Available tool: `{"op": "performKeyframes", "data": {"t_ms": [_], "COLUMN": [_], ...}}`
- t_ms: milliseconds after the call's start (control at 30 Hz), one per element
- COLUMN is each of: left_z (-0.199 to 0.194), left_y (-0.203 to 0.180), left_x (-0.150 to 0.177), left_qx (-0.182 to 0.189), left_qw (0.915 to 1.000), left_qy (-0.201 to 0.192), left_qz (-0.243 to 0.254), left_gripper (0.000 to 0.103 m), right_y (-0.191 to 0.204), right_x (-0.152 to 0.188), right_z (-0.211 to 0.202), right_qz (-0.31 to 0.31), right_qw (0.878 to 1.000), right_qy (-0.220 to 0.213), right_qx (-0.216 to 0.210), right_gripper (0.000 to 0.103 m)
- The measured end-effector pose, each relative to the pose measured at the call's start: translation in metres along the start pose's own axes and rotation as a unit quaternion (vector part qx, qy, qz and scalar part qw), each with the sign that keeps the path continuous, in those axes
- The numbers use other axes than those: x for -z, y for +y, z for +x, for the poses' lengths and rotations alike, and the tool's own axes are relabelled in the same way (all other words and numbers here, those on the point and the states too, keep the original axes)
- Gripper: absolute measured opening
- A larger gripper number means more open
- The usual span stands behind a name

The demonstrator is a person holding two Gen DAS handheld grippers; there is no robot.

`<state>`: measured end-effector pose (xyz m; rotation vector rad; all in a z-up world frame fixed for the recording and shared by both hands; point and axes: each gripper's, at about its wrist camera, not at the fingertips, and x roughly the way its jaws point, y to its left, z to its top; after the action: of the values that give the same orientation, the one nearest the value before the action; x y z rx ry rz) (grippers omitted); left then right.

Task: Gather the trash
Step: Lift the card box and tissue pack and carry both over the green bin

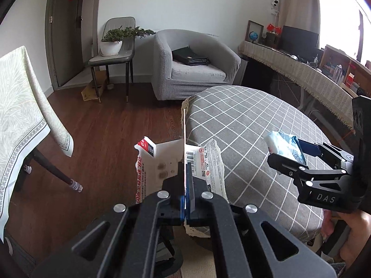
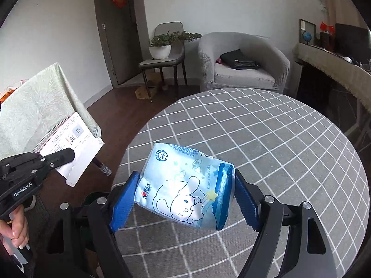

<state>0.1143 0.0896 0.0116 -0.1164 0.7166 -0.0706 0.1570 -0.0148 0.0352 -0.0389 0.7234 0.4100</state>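
Left gripper (image 1: 185,185) fingers clenched on a torn wrapper (image 1: 162,164) at 6 o'clock; right gripper (image 2: 183,199) fingers grasp a tissue pack (image 2: 185,185) above the desk (image 2: 278,139); the soft pack could slip free

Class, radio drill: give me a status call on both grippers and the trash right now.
Left gripper shut on torn white wrapper. Right gripper clamped on blue tissue pack, lifted off checked table. Nothing in the way.

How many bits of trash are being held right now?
2: a torn white wrapper in the left hand-held gripper, a blue tissue pack in the right hand-held gripper.
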Motion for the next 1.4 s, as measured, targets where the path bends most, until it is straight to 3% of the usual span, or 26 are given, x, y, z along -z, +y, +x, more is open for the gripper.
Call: {"op": "performKeyframes", "data": {"t_ms": [400,667,1000,1133,1400], "left_z": [-0.006,0.017,0.053,0.065,0.086], "left_y": [0.059,0.091,0.131,0.143,0.158], "left_x": [0.041,0.066,0.1,0.112,0.134], "left_qx": [-0.035,-0.046,-0.042,-0.044,-0.044], "left_qw": [0.9987,0.9956,0.9867,0.9825,0.9729], "left_qy": [0.033,0.078,0.147,0.17,0.213], "left_qz": [-0.016,-0.024,-0.055,-0.062,-0.078], "left_gripper": [0.002,0.002,0.002,0.002,0.002], "right_y": [0.075,0.117,0.152,0.165,0.185], "right_x": [0.012,0.015,0.029,0.031,0.036], "right_z": [0.01,0.03,0.068,0.074,0.085], "right_qz": [-0.018,-0.031,-0.059,-0.08,-0.086], "right_qw": [0.999,0.996,0.992,0.992,0.988], "right_qy": [-0.005,0.013,0.063,0.068,0.087], "right_qx": [-0.048,-0.077,-0.087,-0.075,-0.095], "right_gripper": [0.079,0.079,0.079,0.08,0.08]}}
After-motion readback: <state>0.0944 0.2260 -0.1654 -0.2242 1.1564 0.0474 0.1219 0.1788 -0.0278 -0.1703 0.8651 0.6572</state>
